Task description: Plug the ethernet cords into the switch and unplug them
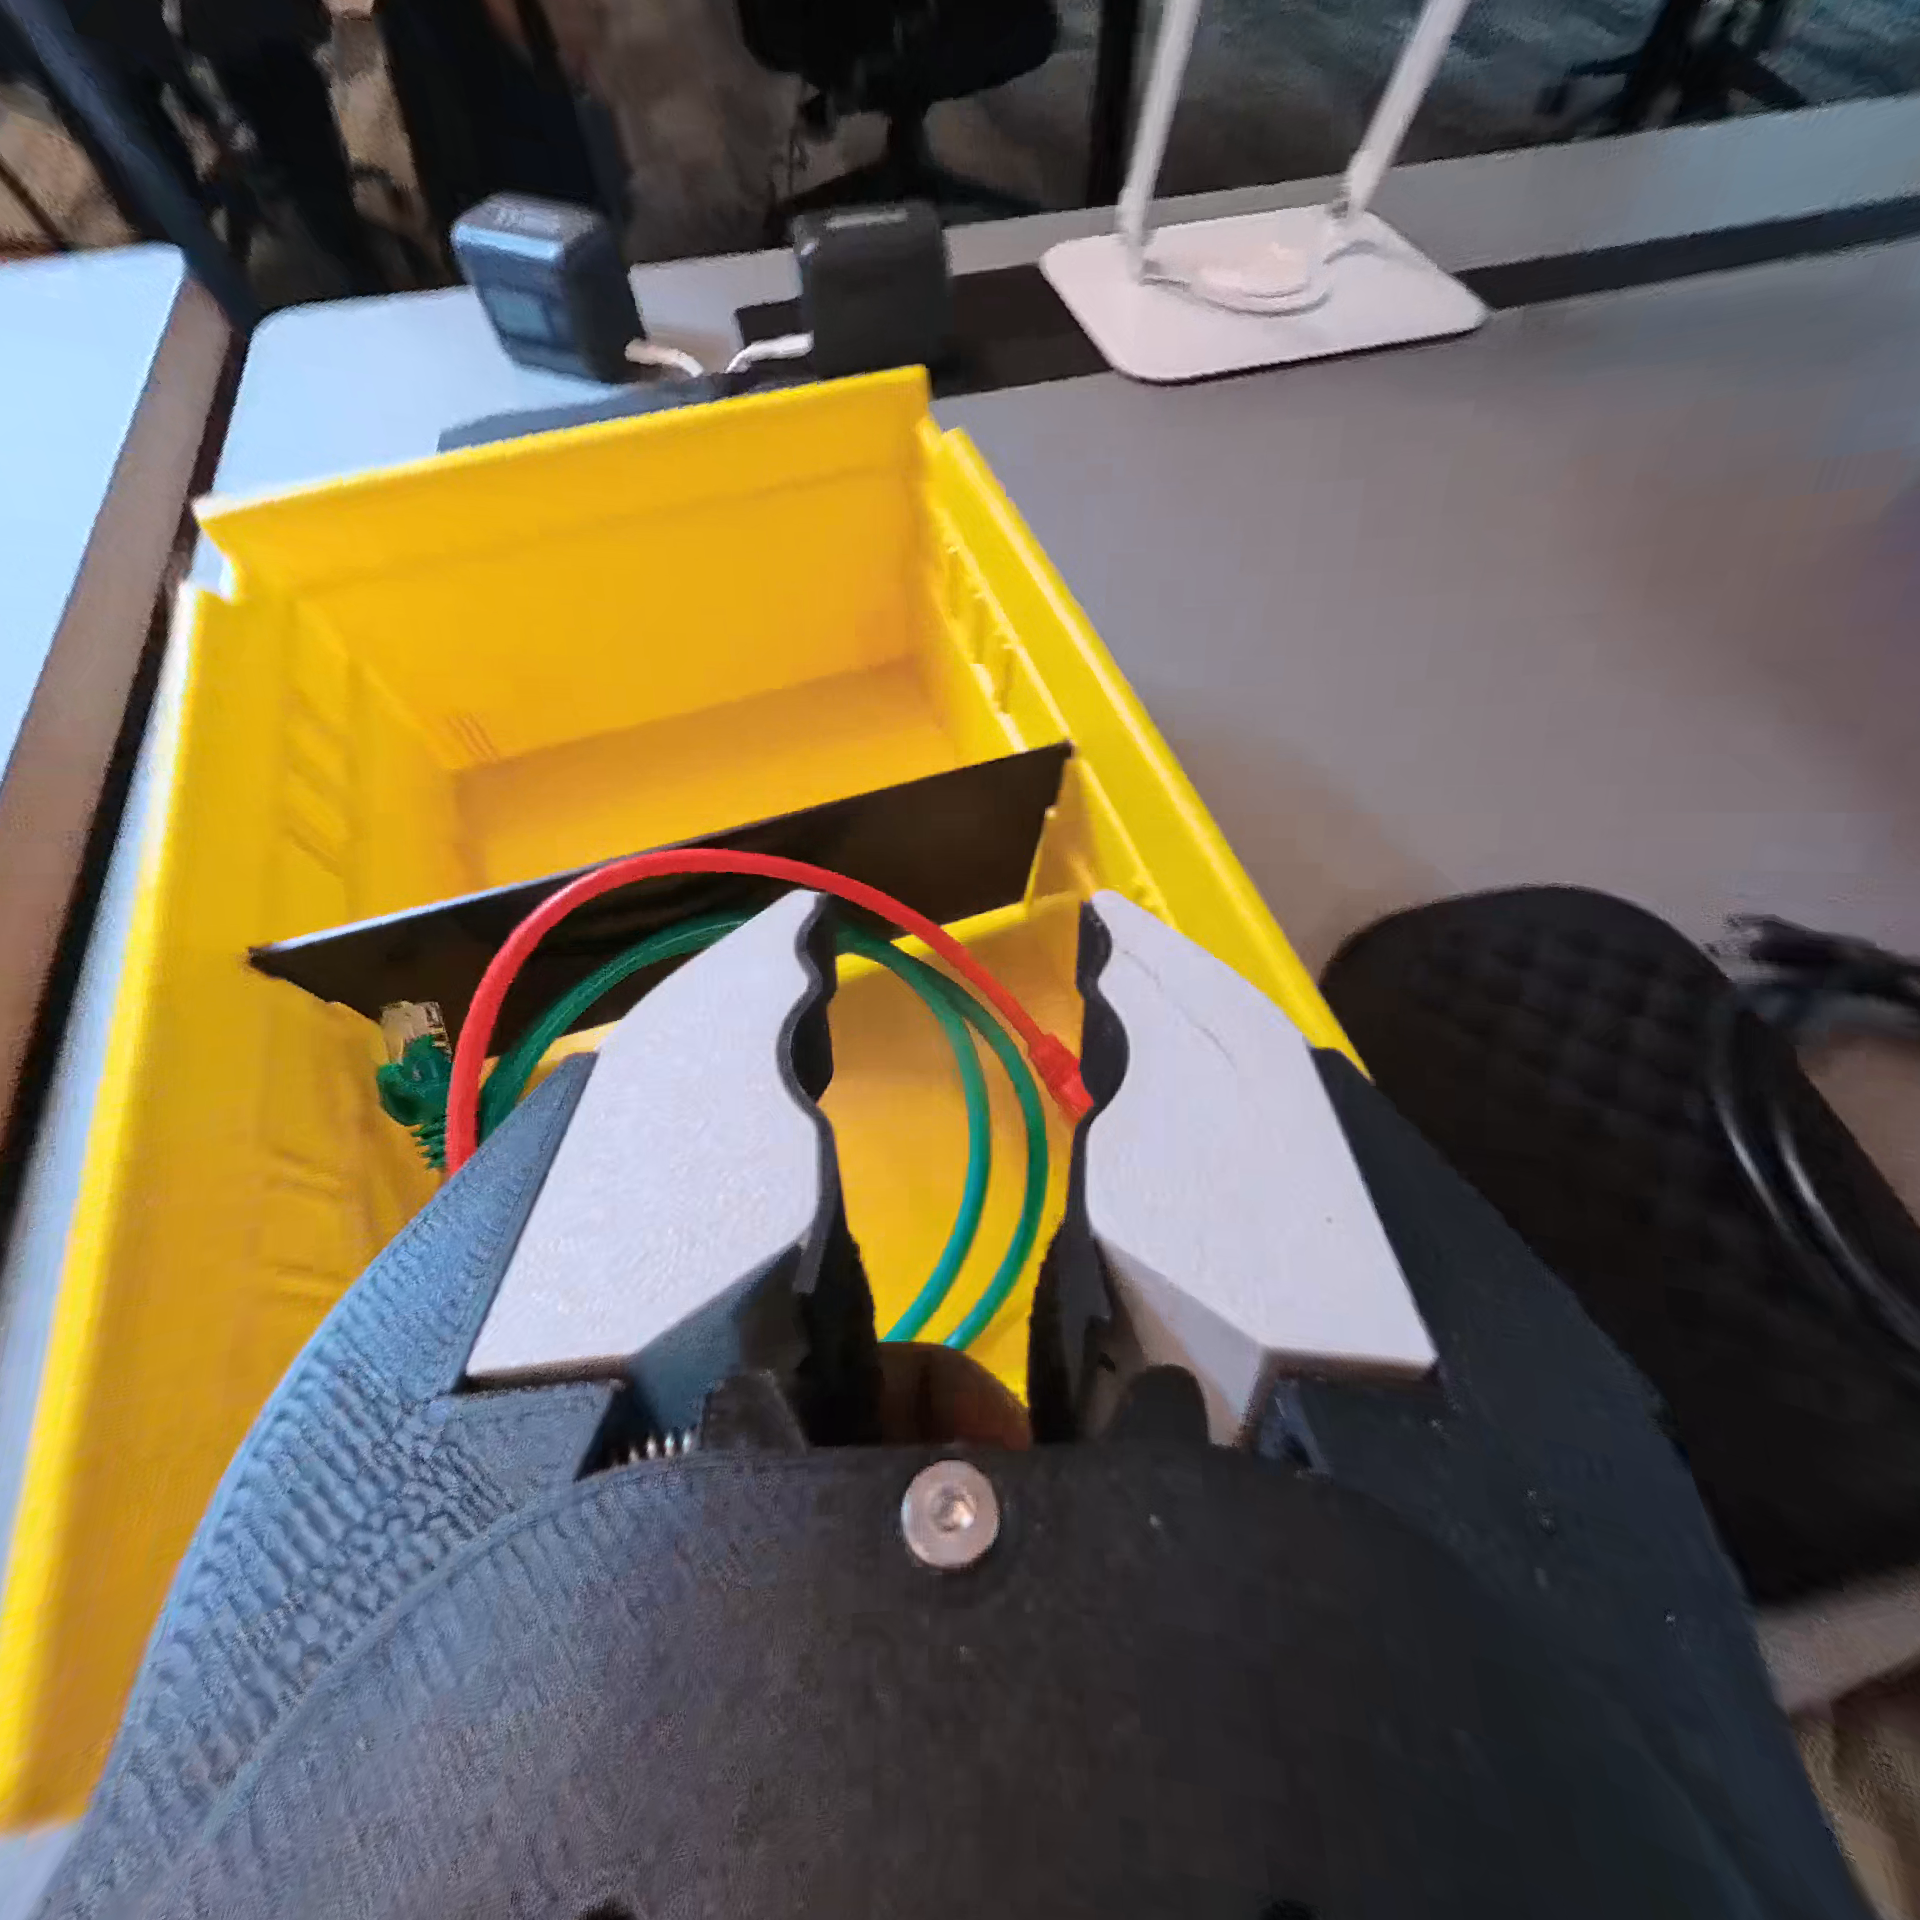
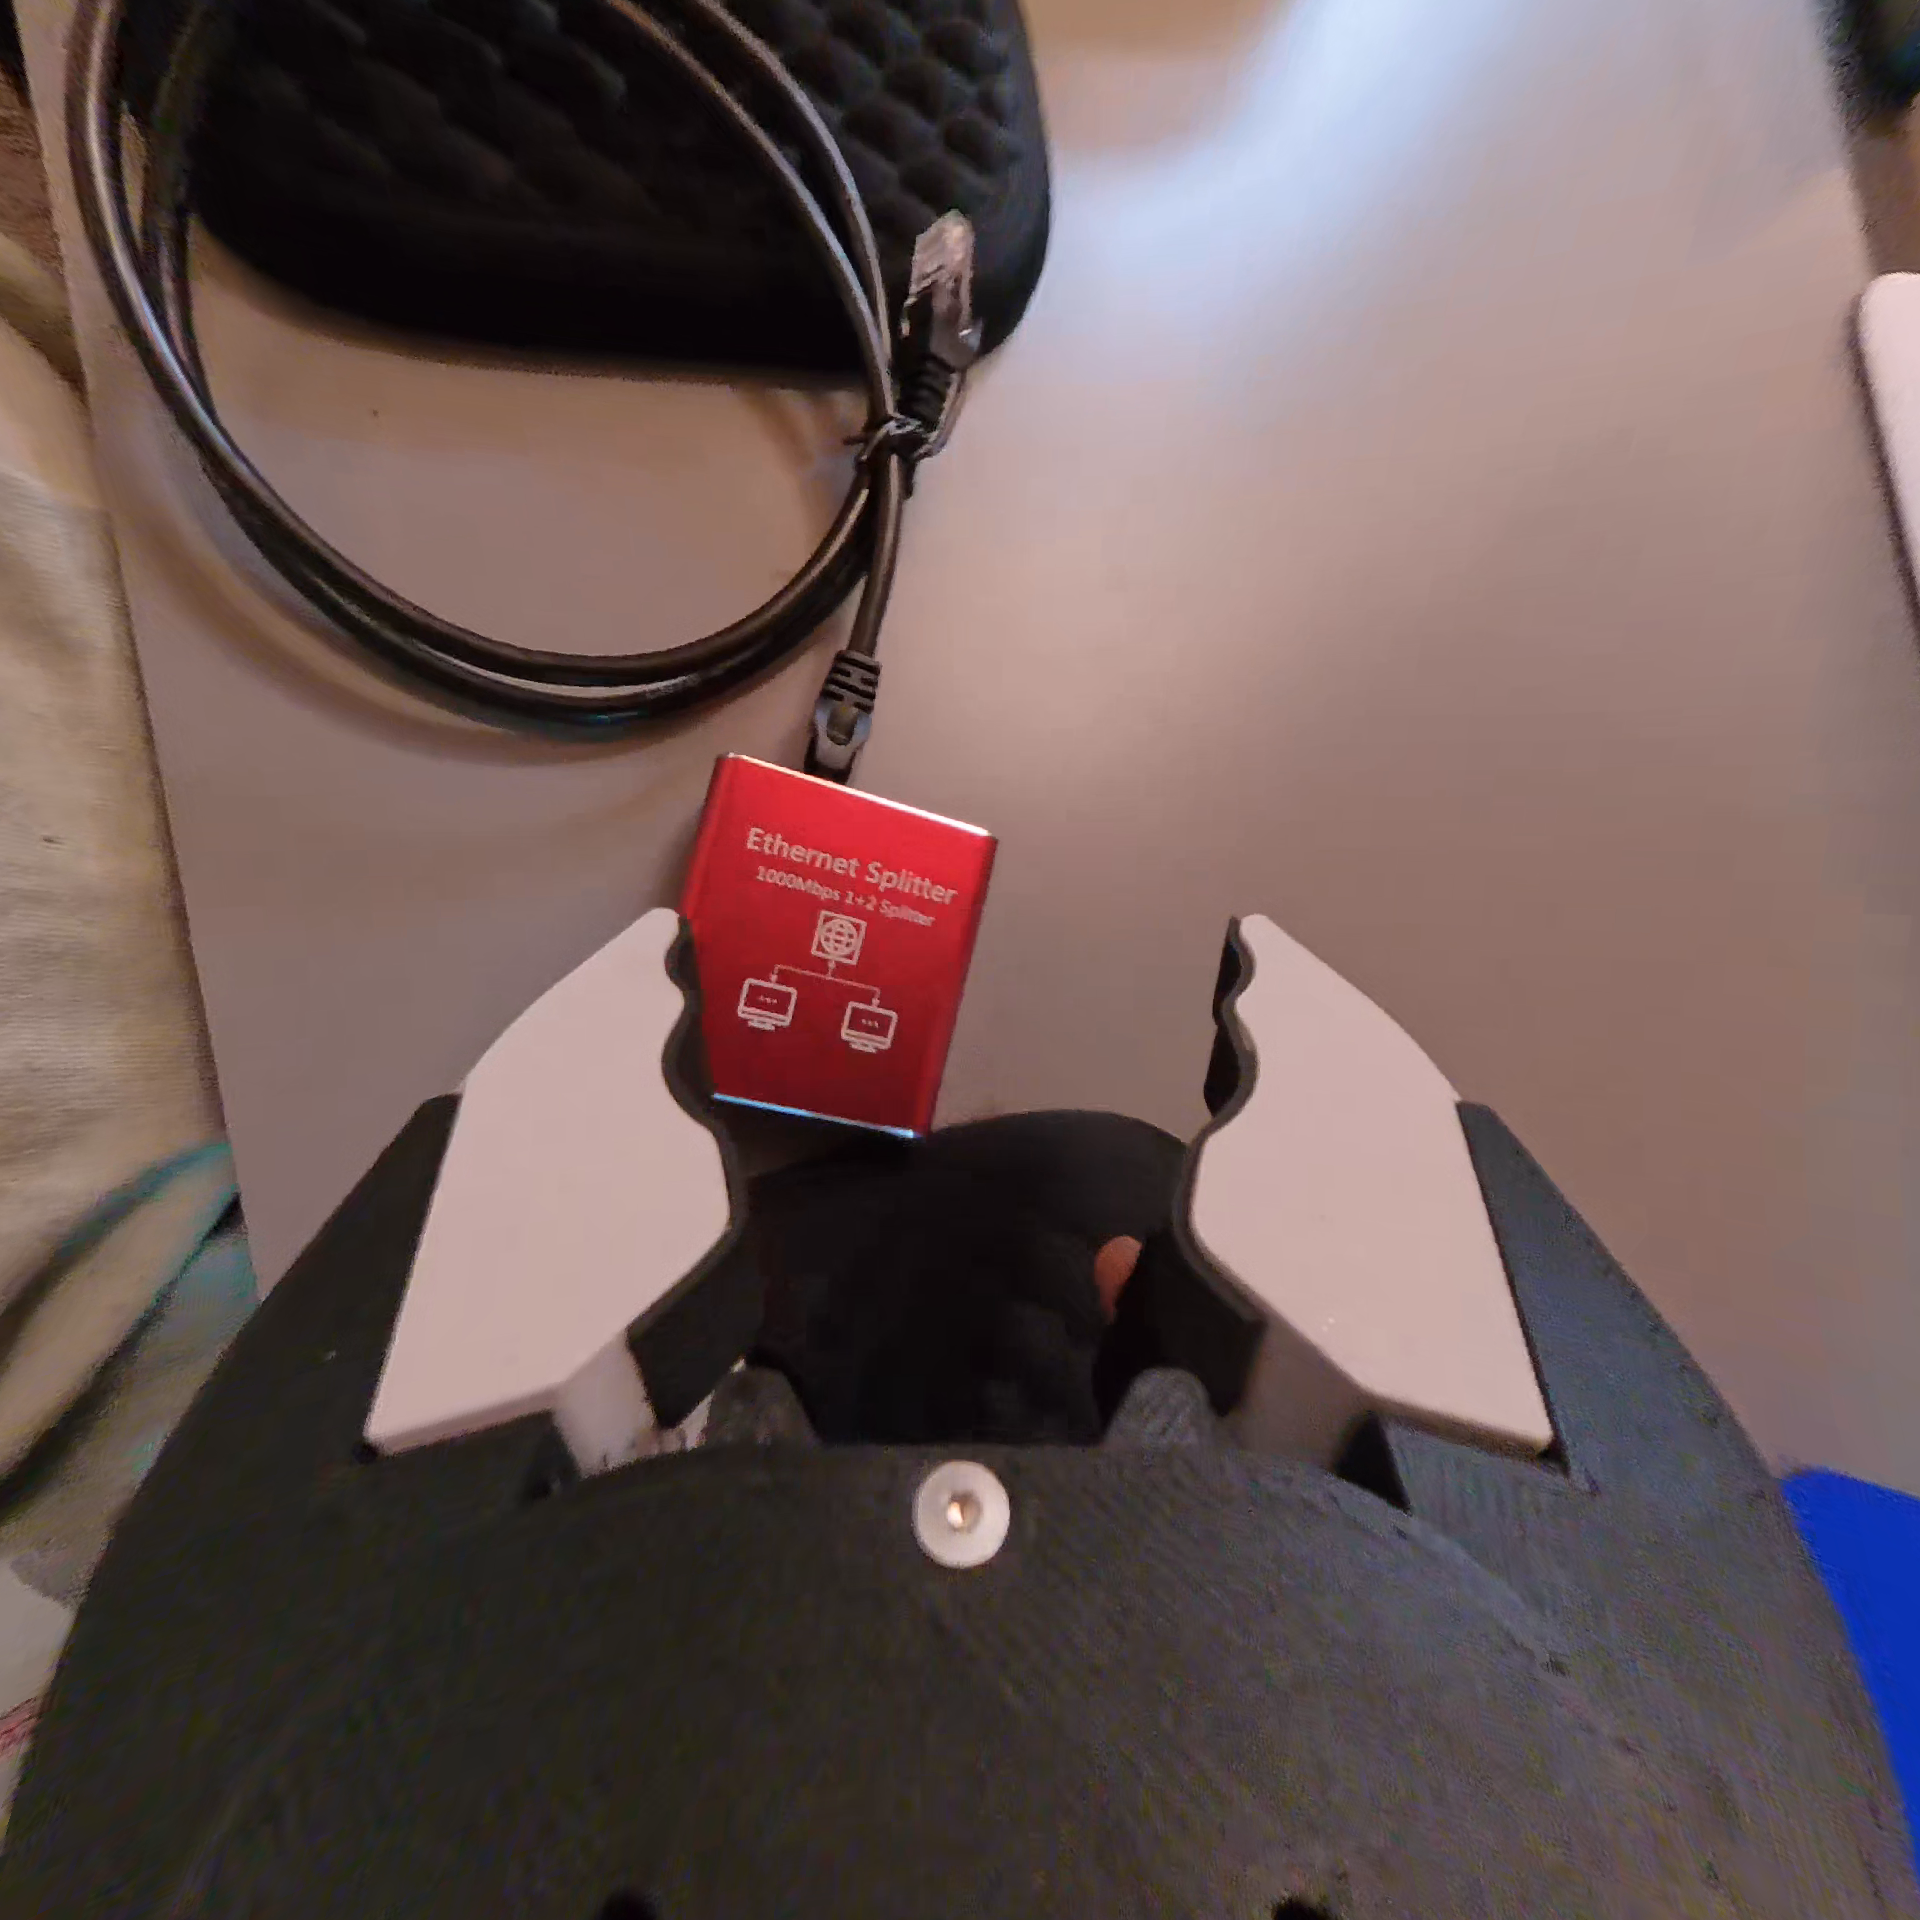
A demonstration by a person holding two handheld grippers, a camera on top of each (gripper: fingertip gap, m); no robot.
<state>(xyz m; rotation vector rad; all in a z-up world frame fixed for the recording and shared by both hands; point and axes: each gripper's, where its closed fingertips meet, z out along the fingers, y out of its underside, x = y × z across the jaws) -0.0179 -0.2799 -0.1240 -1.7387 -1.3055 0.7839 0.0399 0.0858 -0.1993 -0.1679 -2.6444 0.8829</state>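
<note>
Right tool: fingers spread wide, nothing clamped. Red ethernet splitter flat on the grey bench, near end lying between the fingers, close against the left finger and well clear of the right one. At its far end, a black ethernet cord plugged in, looping away left and back; bundled with a tie, second plug free, resting against a black textured pad.

Left tool: released, gripping nothing, poised over the near part of a yellow bin. Green cord coiled on the bin floor between the fingers, its plug off to the left. Red cord arching just past the fingertips, its red plug beside the right finger; whether touching, cannot tell. Farther, a black divider across the bin. Beyond, two dark devices and a white stand base.
</note>
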